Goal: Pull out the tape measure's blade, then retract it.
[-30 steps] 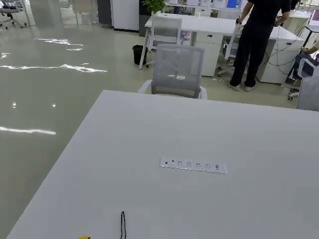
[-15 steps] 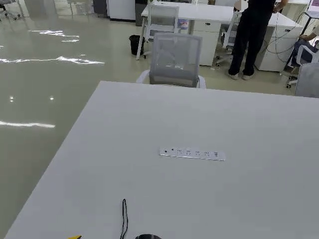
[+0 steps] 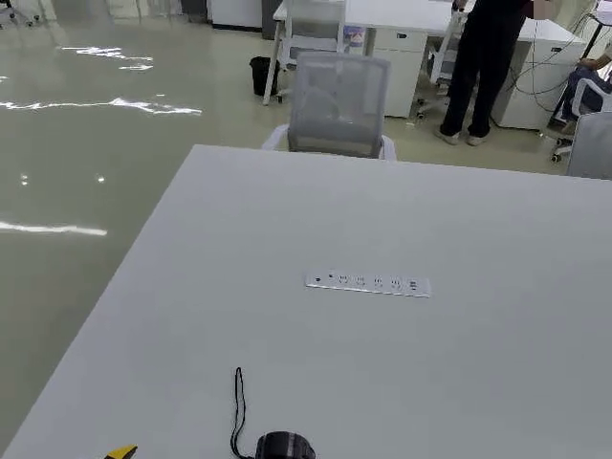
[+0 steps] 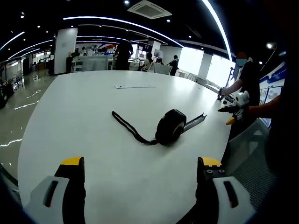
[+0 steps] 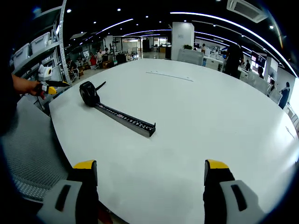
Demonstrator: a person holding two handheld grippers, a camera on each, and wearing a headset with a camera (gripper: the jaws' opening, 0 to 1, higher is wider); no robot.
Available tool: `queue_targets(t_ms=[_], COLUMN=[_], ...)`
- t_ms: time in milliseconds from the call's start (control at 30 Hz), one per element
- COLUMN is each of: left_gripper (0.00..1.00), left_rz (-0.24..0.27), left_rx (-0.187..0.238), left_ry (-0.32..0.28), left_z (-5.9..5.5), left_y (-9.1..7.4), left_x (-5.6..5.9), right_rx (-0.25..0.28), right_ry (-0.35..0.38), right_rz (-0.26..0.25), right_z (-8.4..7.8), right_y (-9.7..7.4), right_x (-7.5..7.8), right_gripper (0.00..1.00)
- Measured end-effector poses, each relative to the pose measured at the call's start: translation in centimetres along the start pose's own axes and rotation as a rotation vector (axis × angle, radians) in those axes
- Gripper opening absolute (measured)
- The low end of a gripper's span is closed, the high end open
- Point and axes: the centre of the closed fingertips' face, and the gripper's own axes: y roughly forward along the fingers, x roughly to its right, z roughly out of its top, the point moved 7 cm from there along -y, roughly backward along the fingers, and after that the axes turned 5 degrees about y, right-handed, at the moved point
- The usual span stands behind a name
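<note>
Over the table [image 4: 93,102], left gripper [image 4: 141,161] and right gripper [image 5: 150,164] hang with jaws apart, empty; tape [image 4: 170,126] lies between them, blade [image 5: 125,119] partly out; released unchecked, blade may whip back, dragging tape off the edge.

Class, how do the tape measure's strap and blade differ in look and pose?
The strap is plain black; the blade bears printed marks. The strap lies curved; the blade lies straight. The strap leaves the case on one side, the blade on the other. Both rest on the table.
</note>
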Motion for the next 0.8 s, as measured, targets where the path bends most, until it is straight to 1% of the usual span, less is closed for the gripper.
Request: queue_targets(t_ms=[100, 200, 267, 333, 400, 433, 500, 533, 567, 633, 700, 733, 767, 800], left_gripper=[0.99, 0.99, 0.99, 0.99, 0.99, 0.99, 0.99, 0.99, 0.99, 0.99, 0.99, 0.99, 0.99, 0.99], left_rz=[0.006, 0.017, 0.025, 0.03, 0.034, 0.042, 0.054, 0.057, 0.055, 0.058, 0.057, 0.061, 0.067, 0.069], left_rx=[0.001, 0.002, 0.002, -0.001, -0.009, -0.005, 0.013, 0.039, 0.044, 0.035, 0.048, 0.045, 0.018, 0.006], left_ry=[-0.005, -0.014, -0.023, -0.031, -0.048, -0.059, -0.068, -0.052, -0.043, -0.03, -0.027, -0.027, -0.032, -0.028], left_z=[0.03, -0.14, -0.03, 0.03, -0.08, 0.01, 0.25, 0.22, 0.3, 0.49, 0.69, 0.57, 0.32, 0.17], left_y=[-0.15, -0.18, -0.29, -0.39, -0.45, -0.48, -0.46, -0.29, -0.29, -0.31, -0.35, -0.34, -0.3, -0.24], left_x=[0.15, 0.05, 0.11, 0.22, 0.15, 0.08, 0.06, -0.08, 0.07, 0.23, 0.26, 0.08, -0.19, -0.36], right_rx=[0.0, 0.002, -0.001, -0.002, -0.001, 0.009, 0.011, 0.015, 0.016, 0.008, -0.003, -0.01, -0.01, -0.006], right_ry=[-0.016, 0.003, -0.014, -0.017, 0.004, 0.014, 0.018, 0.011, 0.006, -0.009, -0.012, -0.028, -0.042, -0.041], right_rz=[-0.003, 0.002, 0.006, 0.005, -0.005, -0.009, -0.013, -0.009, -0.006, -0.006, 0.0, 0.001, 0.002, 0.005], right_z=[-0.01, -0.11, -0.12, -0.14, 0.03, 0.2, 0.46, 0.54, 0.54, 0.57, 0.46, 0.43, 0.64, 0.67], right_y=[0.03, 0.03, 0.04, 0.11, 0.03, -0.01, -0.09, -0.02, 0.07, 0.21, 0.27, 0.23, -0.01, -0.15], right_x=[-0.01, -0.04, -0.05, 0.08, 0.42, 0.7, 0.85, 0.81, 0.85, 0.86, 0.82, 0.69, 0.42, 0.36], right_gripper=[0.97, 0.96, 0.97, 0.96, 0.95, 0.96, 0.96, 0.97, 0.97, 0.97, 0.94, 0.94, 0.95, 0.95])
